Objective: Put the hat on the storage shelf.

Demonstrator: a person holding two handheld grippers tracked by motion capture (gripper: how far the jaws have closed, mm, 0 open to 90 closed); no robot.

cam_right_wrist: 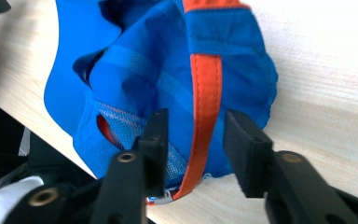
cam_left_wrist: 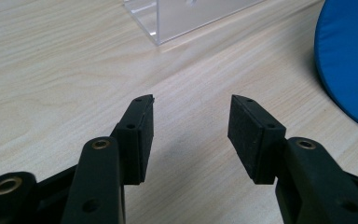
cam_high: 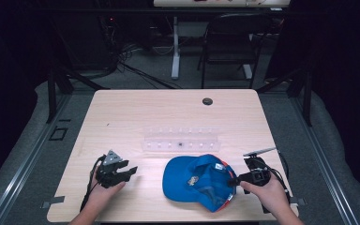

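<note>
A blue cap [cam_high: 190, 185] lies upside down on the wooden table [cam_high: 136, 112], near the front edge and right of the middle. In the right gripper view, the cap's rear edge [cam_right_wrist: 140, 70] with its orange strap [cam_right_wrist: 207, 84] lies between the jaws of my right gripper [cam_right_wrist: 193, 140]. The pads stand a little off the strap on both sides, so this gripper [cam_high: 232, 180] is open at the cap's right side. My left gripper [cam_high: 130, 169] rests left of the cap, open [cam_left_wrist: 191, 130] over bare wood, with the cap's brim [cam_left_wrist: 349, 56] off to its right.
A clear plastic rack [cam_high: 180, 139] stands across the middle of the table, just behind the cap, and its corner [cam_left_wrist: 191, 16] is ahead of the left gripper. A dark cable hole [cam_high: 207, 101] sits near the far edge. A chair [cam_high: 229, 37] stands beyond the table.
</note>
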